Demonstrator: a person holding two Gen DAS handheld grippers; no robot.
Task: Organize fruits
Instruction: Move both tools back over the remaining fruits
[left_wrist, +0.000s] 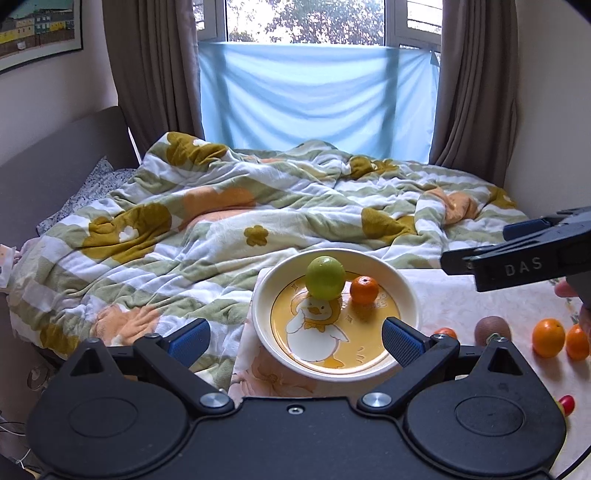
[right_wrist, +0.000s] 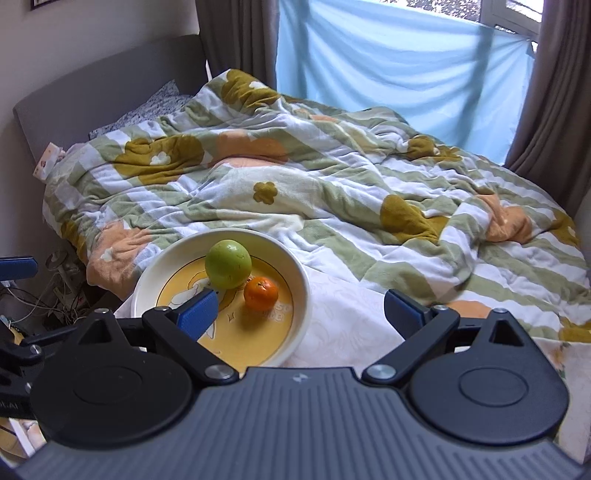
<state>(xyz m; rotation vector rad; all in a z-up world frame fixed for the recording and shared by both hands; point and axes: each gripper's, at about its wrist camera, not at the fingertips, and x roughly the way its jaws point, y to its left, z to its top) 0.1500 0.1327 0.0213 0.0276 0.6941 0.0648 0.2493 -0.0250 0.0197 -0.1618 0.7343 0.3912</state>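
**Both fingers empty; more fruit waits**

The right gripper (right_wrist: 301, 308) has its fingers wide apart, holding nothing; the left gripper (left_wrist: 295, 341) too. Next, go gently for one orange (left_wrist: 548, 338) on the worktop (left_wrist: 461, 295); grip its middle. The green apple (right_wrist: 228, 264) and small orange (right_wrist: 260, 293) sit in the plate (right_wrist: 299, 291), touching; both are round, no long side.

green apple (left_wrist: 325, 277), orange tangerine (left_wrist: 364, 290), duck-patterned plate (left_wrist: 406, 291)

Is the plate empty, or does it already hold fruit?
Not empty: the plate holds a green apple and a small orange.
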